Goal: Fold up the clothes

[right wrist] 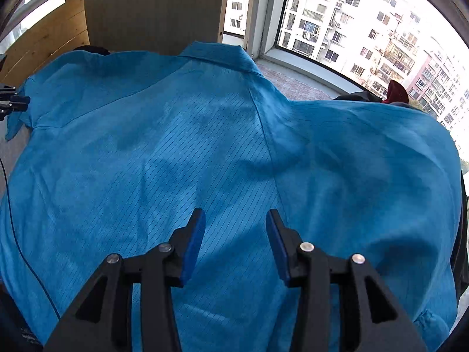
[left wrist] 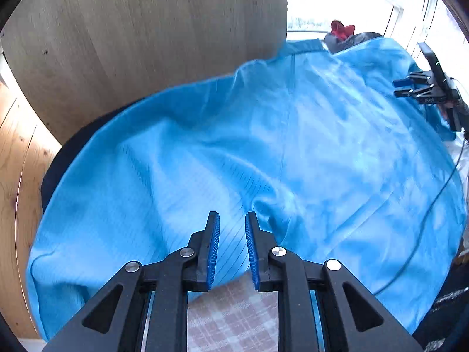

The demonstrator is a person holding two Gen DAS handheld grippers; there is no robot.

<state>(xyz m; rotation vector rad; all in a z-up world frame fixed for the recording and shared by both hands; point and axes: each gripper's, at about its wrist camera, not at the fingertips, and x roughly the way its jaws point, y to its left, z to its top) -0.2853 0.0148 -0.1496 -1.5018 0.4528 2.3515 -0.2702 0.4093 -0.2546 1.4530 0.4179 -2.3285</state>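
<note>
A bright blue collared shirt with fine pinstripes lies spread out flat, back side up, and fills most of both views. Its collar points toward the window. My left gripper stands open over the shirt's near edge, its blue pads a narrow gap apart with nothing between them. In the right wrist view my right gripper is open wider, hovering over the shirt's middle back. The right gripper also shows at the far right of the left wrist view, and the left gripper peeks in at the other view's left edge.
A checked cloth covers the surface under the shirt. A wooden panel stands behind it, and a window runs along the far side. Dark clothes with a red piece lie by the sill. A thin cable crosses the shirt.
</note>
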